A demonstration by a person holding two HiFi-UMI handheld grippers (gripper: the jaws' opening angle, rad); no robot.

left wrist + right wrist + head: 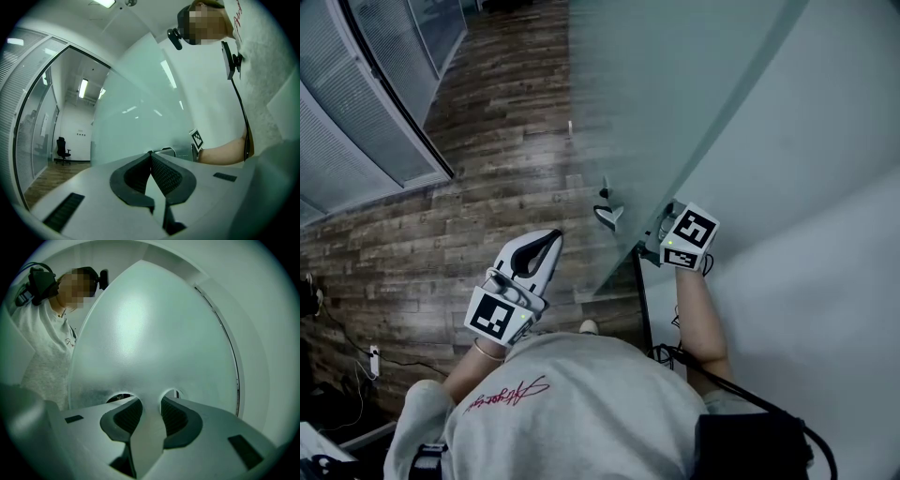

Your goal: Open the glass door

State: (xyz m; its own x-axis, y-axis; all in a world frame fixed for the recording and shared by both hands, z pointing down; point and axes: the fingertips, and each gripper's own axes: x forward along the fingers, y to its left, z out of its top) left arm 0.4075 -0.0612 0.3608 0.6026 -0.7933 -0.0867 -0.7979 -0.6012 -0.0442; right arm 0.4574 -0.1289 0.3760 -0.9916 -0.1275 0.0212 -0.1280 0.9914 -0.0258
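The frosted glass door (675,94) stands on edge in front of me, with a metal lever handle (607,211) showing on its far side. My right gripper (659,236) sits at the door's near vertical edge. In the right gripper view the pane (150,333) runs down between the two pads, and that gripper (151,401) is shut on the door's edge. My left gripper (551,236) hangs left of the door over the floor, apart from it. In the left gripper view its jaws (151,154) meet at the tips with nothing between them, and the door (140,108) and handle (165,150) lie ahead.
A wood plank floor (487,141) stretches beyond the door. A glazed partition with blinds (366,112) runs along the left. A white wall (825,234) stands at the right. A cable and socket (373,356) lie on the floor at lower left. An office chair (62,149) stands far off.
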